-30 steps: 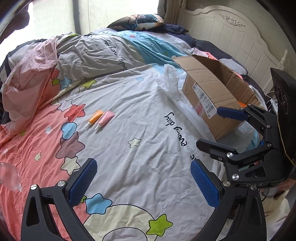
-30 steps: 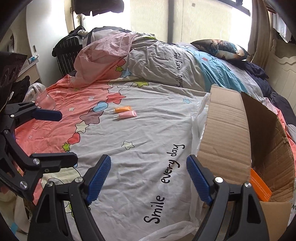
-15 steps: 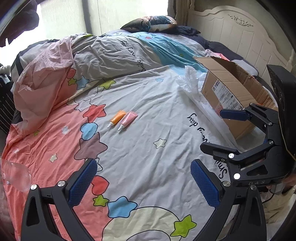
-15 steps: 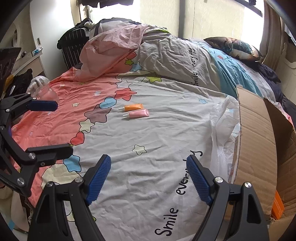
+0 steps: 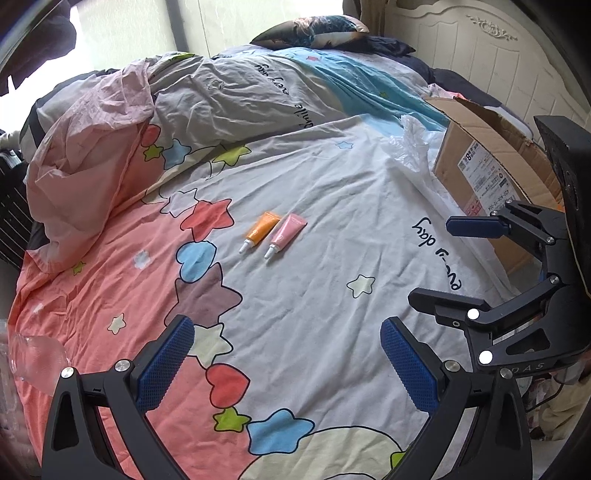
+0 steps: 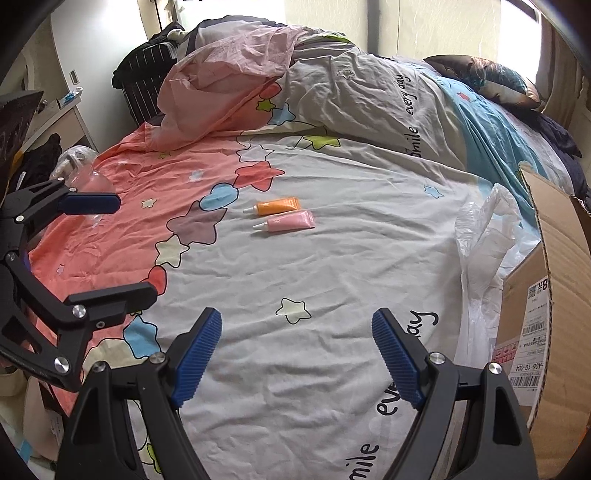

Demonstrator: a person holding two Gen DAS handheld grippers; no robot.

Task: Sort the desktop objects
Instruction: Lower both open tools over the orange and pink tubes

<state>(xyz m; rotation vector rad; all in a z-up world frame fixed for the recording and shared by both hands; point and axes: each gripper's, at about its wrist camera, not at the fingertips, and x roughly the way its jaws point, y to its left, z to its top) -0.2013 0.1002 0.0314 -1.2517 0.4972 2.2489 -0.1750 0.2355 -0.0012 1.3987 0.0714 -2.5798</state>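
Two small tubes lie side by side on the star-print bed cover: an orange tube (image 5: 260, 229) (image 6: 277, 205) and a pink tube (image 5: 286, 233) (image 6: 290, 221), white caps toward the pink half of the cover. My left gripper (image 5: 286, 360) hangs open above the cover, well short of the tubes, nothing between its blue pads. My right gripper (image 6: 297, 358) is open too and holds nothing, also short of the tubes. In the left wrist view the right gripper (image 5: 448, 258) shows at the right; in the right wrist view the left gripper (image 6: 125, 251) shows at the left.
An open cardboard box (image 5: 484, 173) (image 6: 554, 295) sits on the bed's right side with a white plastic bag (image 5: 417, 147) (image 6: 484, 236) beside it. A bunched pink and grey duvet (image 5: 92, 155) (image 6: 236, 88) and a pillow (image 5: 314, 31) lie at the far end. Clear plastic (image 5: 35, 354) sits at the left edge.
Both grippers have swung leftward and come down toward the cover; the tubes now sit nearer the middle of both views and the box has slid off to the right. Both stayed open.
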